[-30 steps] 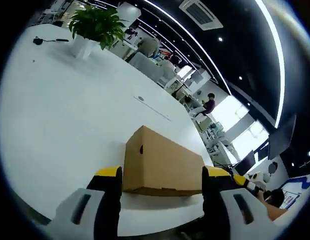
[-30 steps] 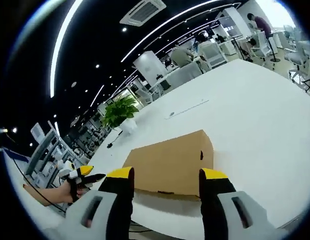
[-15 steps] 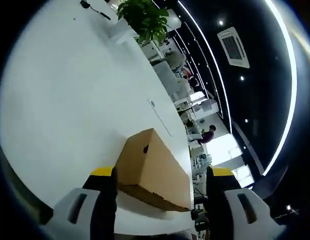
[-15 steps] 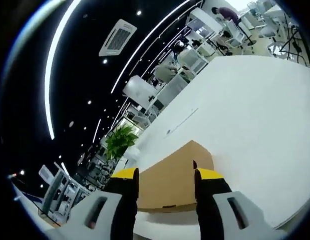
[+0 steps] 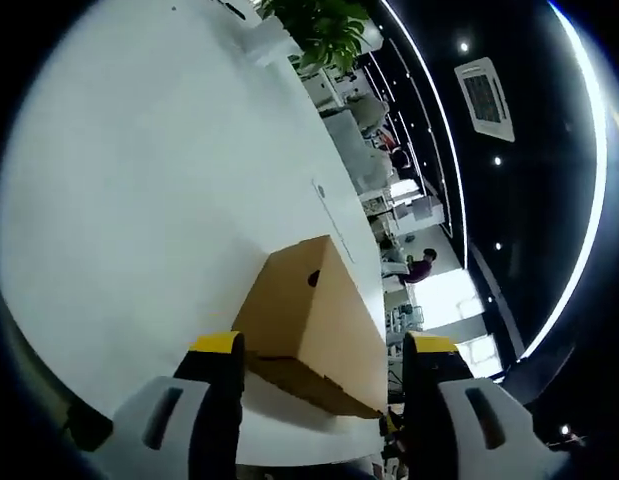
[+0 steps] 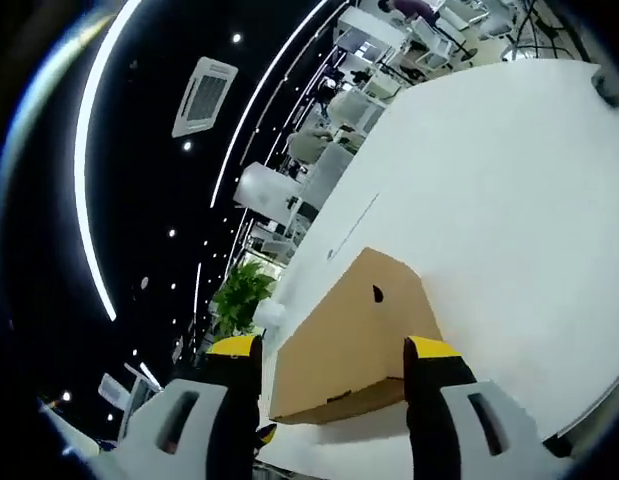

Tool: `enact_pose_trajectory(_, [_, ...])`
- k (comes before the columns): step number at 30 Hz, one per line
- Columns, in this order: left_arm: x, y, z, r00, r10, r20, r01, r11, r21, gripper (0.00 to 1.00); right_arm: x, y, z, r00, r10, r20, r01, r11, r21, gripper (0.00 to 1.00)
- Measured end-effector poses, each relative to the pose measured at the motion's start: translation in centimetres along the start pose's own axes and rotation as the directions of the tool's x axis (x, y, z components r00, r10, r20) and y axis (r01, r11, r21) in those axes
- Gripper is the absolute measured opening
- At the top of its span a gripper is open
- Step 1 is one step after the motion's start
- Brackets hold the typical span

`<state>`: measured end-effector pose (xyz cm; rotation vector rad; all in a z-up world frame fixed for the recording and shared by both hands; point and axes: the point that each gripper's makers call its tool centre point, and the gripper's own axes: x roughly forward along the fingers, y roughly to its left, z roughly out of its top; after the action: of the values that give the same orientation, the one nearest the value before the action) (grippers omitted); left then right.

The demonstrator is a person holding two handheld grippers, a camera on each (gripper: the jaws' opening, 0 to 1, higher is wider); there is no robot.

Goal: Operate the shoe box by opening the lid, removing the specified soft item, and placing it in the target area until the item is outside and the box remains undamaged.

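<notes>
Left gripper view: my left claw [image 5: 317, 365] is spread before the closed brown box [image 5: 311, 325] on the white table [image 5: 139, 200]; my right claw [image 6: 332, 368] is spread too, framing the box's holed end.

Legible text, labels, brands, numbers, signs: none.

Shoe box [image 5: 314, 330], ahead of the left gripper's jaws: plain brown cardboard, one small dark round hole in the end panel, no print or sticker to be made out. Same box [image 6: 354, 335] ahead of the right gripper's jaws: plain faces, no lettering.

White table [image 5: 139, 190]: a small mark and a thin line on its surface beyond the box, too small to read.
</notes>
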<state>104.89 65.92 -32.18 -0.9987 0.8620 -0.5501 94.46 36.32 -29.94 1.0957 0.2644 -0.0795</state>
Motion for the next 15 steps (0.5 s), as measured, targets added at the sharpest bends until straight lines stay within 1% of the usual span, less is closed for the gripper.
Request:
enact_pose_trajectory(1, [0.1, 0.1, -0.2, 1.0, 0.008, -0.007, -0.008, 1.0, 0.005, 0.68, -0.2, -0.1, -0.4, 1.0, 0.002, -0.014, -0.002, 1.0, 0.003, 0.55])
enact_pose_trajectory(3, [0.2, 0.2, -0.4, 1.0, 0.007, -0.005, -0.007, 1.0, 0.003, 0.69, -0.2, -0.4, -0.9, 0.999, 0.001, -0.037, 0.0, 0.999, 0.04, 0.56])
enact_pose_trajectory(4, [0.2, 0.1, -0.6, 1.0, 0.005, -0.008, -0.005, 1.0, -0.006, 0.69, -0.3, -0.7, -1.0, 0.999, -0.001, -0.041, 0.004, 0.998, 0.067, 0.57])
enact_pose_trajectory(5, [0.2, 0.1, -0.6, 1.0, 0.006, -0.008, -0.007, 1.0, -0.008, 0.69, -0.3, -0.8, -1.1, 0.999, -0.002, -0.039, 0.005, 0.998, 0.07, 0.59])
enact_pose_trajectory(7, [0.2, 0.5, -0.8, 1.0, 0.018, -0.005, -0.018, 1.0, -0.02, 0.69, -0.5, -1.1, -1.0, 1.0, -0.001, -0.023, 0.004, 0.994, 0.105, 0.59])
enact_pose_trajectory(8, [0.2, 0.8, -0.8, 1.0, 0.017, -0.008, -0.018, 0.999, -0.029, 0.68, -0.5, -1.2, -1.2, 0.999, 0.001, -0.034, 0.004, 0.989, 0.149, 0.59])
enact_pose_trajectory(10, [0.4, 1.1, -1.0, 1.0, 0.02, -0.016, -0.02, 0.999, -0.03, 0.68, -0.4, -1.4, -1.4, 0.999, -0.001, -0.033, 0.006, 0.991, 0.134, 0.59])
enact_pose_trajectory(11, [0.3, 1.1, -1.2, 0.999, 0.02, -0.025, -0.021, 1.0, -0.021, 0.68, -0.3, -1.5, -2.0, 0.999, -0.003, -0.053, 0.01, 0.993, 0.121, 0.59])
enact_pose_trajectory(12, [0.3, 1.4, -1.4, 0.999, 0.028, -0.033, -0.029, 0.999, -0.014, 0.68, -0.3, -1.5, -2.4, 0.997, 0.0, -0.073, 0.01, 0.992, 0.127, 0.59])
enact_pose_trajectory(14, [0.3, 1.8, -1.6, 0.999, 0.037, -0.034, -0.038, 0.999, -0.015, 0.69, -0.1, -1.5, -3.3, 0.995, 0.011, -0.098, 0.007, 0.982, 0.187, 0.59])
enact_pose_trajectory(15, [0.3, 1.9, -1.7, 0.999, 0.04, -0.032, -0.041, 0.999, -0.029, 0.69, 0.0, -1.6, -3.5, 0.996, 0.018, -0.091, 0.001, 0.978, 0.21, 0.59])
